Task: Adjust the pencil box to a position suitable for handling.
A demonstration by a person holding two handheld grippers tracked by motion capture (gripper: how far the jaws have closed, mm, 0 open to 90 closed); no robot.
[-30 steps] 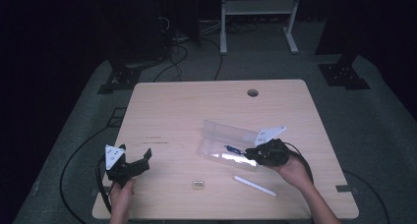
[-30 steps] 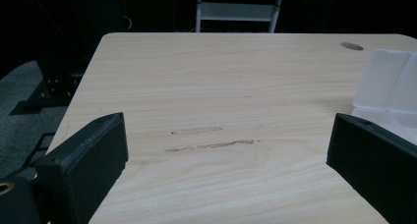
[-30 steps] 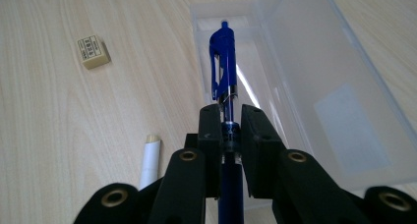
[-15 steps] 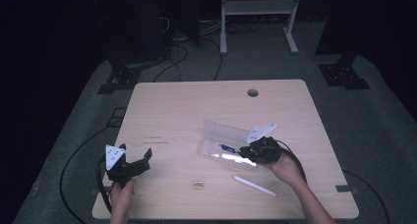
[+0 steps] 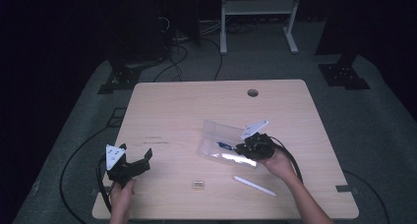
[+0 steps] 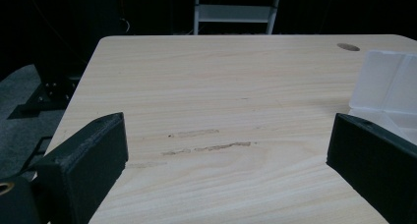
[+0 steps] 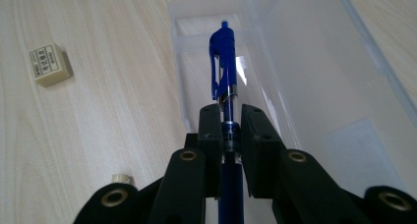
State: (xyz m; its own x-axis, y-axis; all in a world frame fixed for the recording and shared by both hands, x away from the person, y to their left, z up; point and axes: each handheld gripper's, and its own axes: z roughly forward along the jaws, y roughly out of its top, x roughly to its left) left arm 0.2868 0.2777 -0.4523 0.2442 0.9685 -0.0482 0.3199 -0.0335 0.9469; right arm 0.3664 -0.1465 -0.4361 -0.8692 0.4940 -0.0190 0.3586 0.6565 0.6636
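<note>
Dark floor surrounds the worktop (image 5: 172,106). Near its right edge, the right claw (image 7: 230,128) clamps a blue pen (image 7: 223,62) over the clear case (image 7: 314,86); tilting could snag the case's wall. Left claw (image 5: 135,160) stands apart.

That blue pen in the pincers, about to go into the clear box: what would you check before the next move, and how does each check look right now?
1. Grip: the right gripper is shut on the blue pen - ok.
2. Clear case open, lid folded back - ok.
3. Pen lined up along the case's tray, its clip end over it - ok.
4. Tray free of other items where it shows - ok; the part under the jaws, cannot tell.
5. Left gripper open, apart from the case - ok.
6. Eraser and white pen lie outside the case, out of the way - ok.
</note>
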